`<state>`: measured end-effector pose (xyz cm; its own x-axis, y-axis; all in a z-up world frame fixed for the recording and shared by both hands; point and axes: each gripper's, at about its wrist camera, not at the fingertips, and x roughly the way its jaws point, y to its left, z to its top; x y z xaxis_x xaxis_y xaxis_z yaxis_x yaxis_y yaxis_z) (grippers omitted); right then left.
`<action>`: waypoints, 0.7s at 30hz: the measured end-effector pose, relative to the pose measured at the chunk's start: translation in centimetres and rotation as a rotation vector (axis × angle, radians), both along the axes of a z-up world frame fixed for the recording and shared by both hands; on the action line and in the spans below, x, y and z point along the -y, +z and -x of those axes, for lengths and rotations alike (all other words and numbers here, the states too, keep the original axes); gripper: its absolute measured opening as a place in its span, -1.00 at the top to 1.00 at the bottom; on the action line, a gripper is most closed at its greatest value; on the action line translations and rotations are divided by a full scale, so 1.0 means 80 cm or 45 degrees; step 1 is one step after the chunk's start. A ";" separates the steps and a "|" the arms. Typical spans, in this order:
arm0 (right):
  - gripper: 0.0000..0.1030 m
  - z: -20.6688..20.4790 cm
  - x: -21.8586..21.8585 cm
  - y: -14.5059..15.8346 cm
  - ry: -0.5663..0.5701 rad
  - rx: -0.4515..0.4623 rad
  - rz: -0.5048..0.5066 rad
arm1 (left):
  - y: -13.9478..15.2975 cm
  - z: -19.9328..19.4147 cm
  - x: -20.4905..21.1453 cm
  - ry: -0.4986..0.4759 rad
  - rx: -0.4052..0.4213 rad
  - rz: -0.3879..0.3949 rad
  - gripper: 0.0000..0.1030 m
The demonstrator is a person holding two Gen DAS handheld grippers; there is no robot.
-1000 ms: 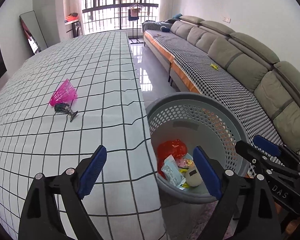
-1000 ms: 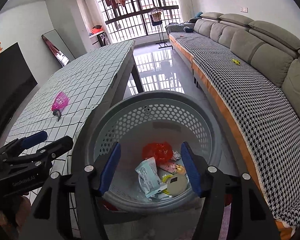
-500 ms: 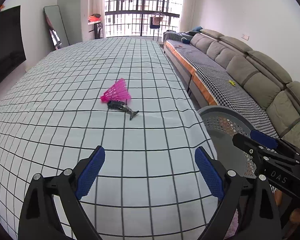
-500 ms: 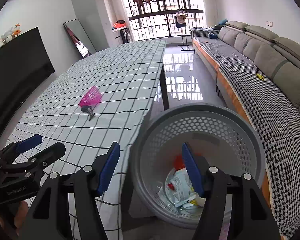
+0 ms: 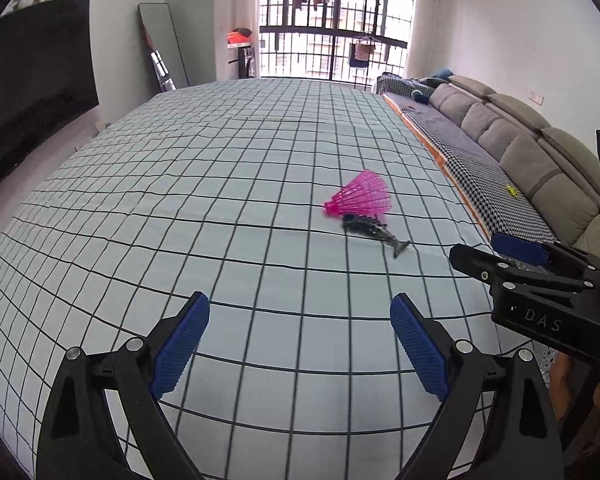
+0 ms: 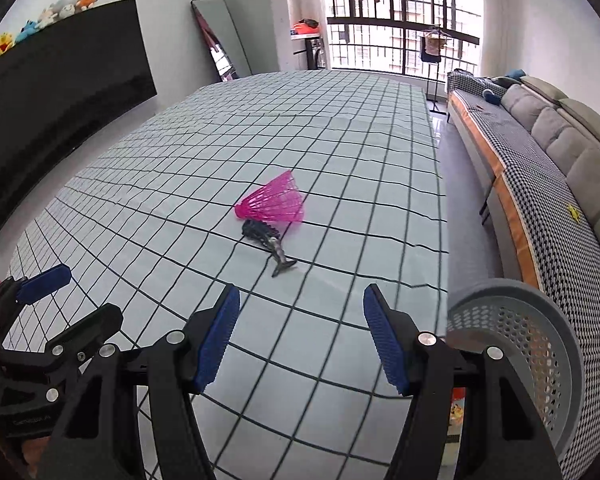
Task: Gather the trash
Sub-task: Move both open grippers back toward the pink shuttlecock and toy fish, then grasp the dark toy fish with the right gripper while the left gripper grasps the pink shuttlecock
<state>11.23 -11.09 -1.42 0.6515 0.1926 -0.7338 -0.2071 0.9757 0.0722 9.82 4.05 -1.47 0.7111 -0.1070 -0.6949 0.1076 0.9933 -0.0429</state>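
With the jaws of my left gripper (image 5: pixel 299 342) and right gripper (image 6: pixel 300 336) both spread and empty, I face a pink plastic shuttlecock (image 6: pixel 273 203), probably featherlight and crushable, best pinched at its nose, touching a small dark toy fish (image 6: pixel 269 243) on the grid-checked surface (image 6: pixel 172 184).

A: Table (image 5: pixel 180 240), checked cloth: obstacles?

B: 2 items, touching, right of centre: pink shuttlecock (image 5: pixel 362 196) and dark fish-shaped toy (image 5: pixel 374 232). Remaining cloth bare; open passage ahead of the left gripper (image 5: pixel 300 344) and the right gripper (image 6: pixel 300 336), jaws apart, nothing between.

A: Off the table?

B: Grey perforated basket (image 6: pixel 516 320) against the right edge; sofa (image 6: pixel 560 168) beyond a floor strip.
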 end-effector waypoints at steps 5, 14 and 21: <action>-0.20 -0.038 -0.033 -0.017 0.049 -0.046 0.057 | -0.007 -0.013 -0.028 0.061 -0.007 -0.002 -0.75; -0.19 -0.089 -0.053 -0.051 0.063 -0.145 0.099 | -0.017 -0.025 -0.054 0.100 -0.034 0.015 -0.75; -0.07 -0.111 -0.059 -0.062 0.055 -0.165 0.125 | -0.019 -0.030 -0.059 0.101 -0.043 0.003 -0.78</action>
<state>20.08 -6.37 -6.36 0.5428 0.1416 -0.8278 -0.2445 0.9696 0.0056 12.23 8.78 -2.98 0.6937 -0.0530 -0.7183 0.0272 0.9985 -0.0474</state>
